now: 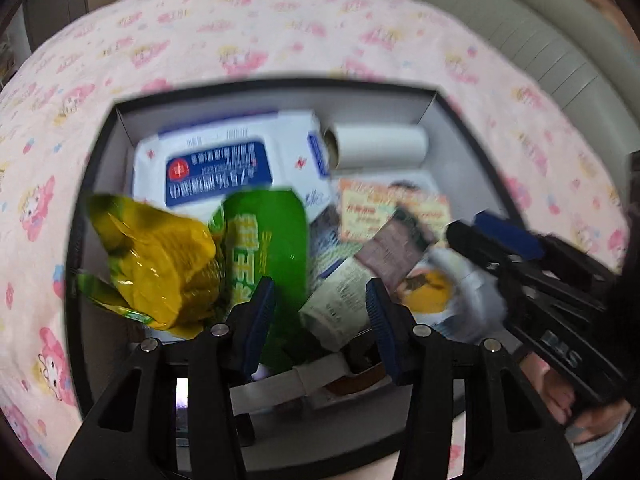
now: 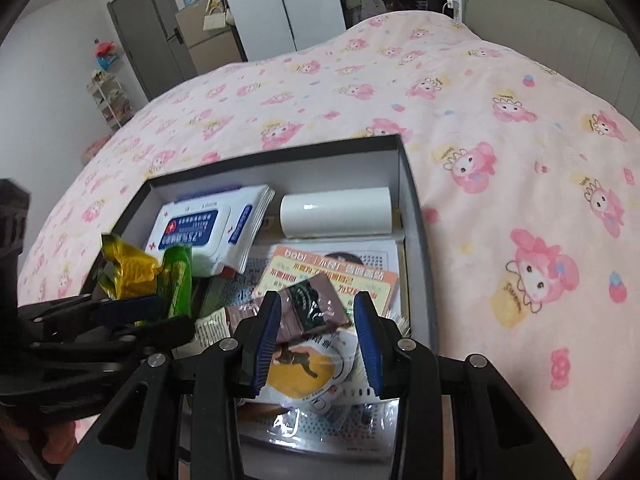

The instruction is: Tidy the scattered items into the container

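A black box (image 1: 280,85) (image 2: 417,216) with a white inside lies on the bed. In it are a blue-and-white wipes pack (image 1: 224,160) (image 2: 200,232), a white roll (image 1: 376,146) (image 2: 336,212), an orange leaflet (image 2: 332,270) and loose sachets. My left gripper (image 1: 320,284) (image 2: 148,316) is shut on a green and yellow snack bag (image 1: 272,240) (image 2: 176,276), which stands up over the box's left side. My right gripper (image 2: 317,296) (image 1: 476,228) hangs over the box's near right part. It is shut on a white packet with a yellow circle (image 2: 300,364). A brown sachet (image 2: 316,308) lies across that packet at the fingertips.
The pink cartoon-print bedspread (image 2: 500,128) spreads all round the box. A cream padded headboard (image 2: 560,28) stands at the far right. A grey door (image 2: 140,28) and a small shelf (image 2: 110,96) are far off at the left. A person's hand (image 1: 560,392) grips the right tool.
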